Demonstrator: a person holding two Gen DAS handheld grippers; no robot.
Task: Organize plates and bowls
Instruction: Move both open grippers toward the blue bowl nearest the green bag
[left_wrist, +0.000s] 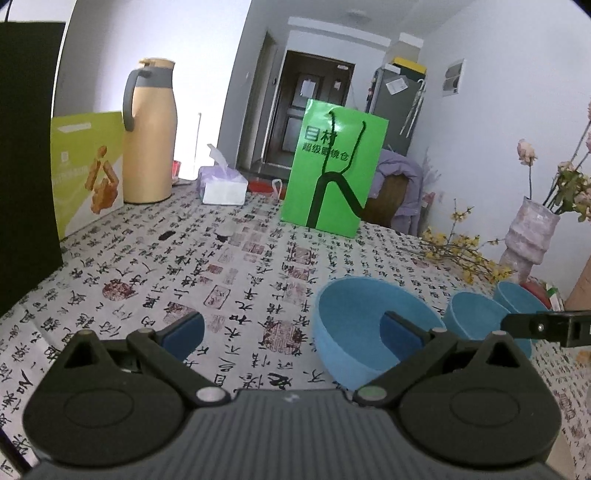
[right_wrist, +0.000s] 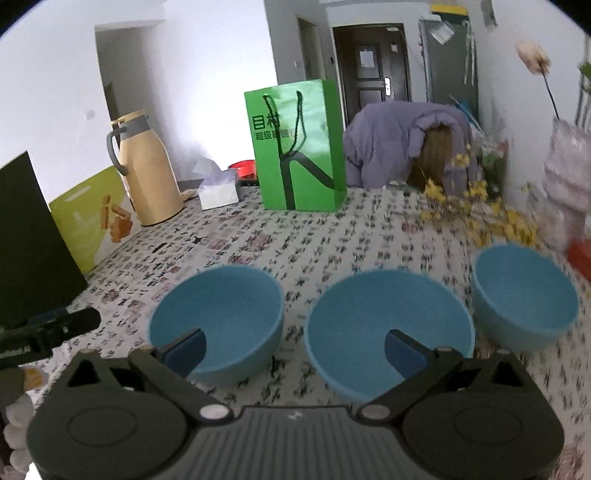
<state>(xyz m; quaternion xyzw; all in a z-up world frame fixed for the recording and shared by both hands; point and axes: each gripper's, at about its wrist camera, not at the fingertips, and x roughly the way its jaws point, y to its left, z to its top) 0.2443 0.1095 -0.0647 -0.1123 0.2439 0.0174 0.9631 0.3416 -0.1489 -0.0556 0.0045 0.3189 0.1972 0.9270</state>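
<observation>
Both jaws wide, empty. Right gripper (right_wrist: 294, 347) should straddle the middle bowl (right_wrist: 388, 332) rim at 1 o'clock, then nest it into the left bowl (right_wrist: 218, 321) at 11.

We see three plain light-blue bowls (right_wrist: 221, 310) on a desk (left_wrist: 184, 266) whose white cloth is printed with black calligraphy and red seals. Behind them stand a bright green bag (right_wrist: 299, 147) with black lettering, a tan flask (left_wrist: 151, 136) with grey handle, and yellow blossoms (right_wrist: 480, 218).
</observation>
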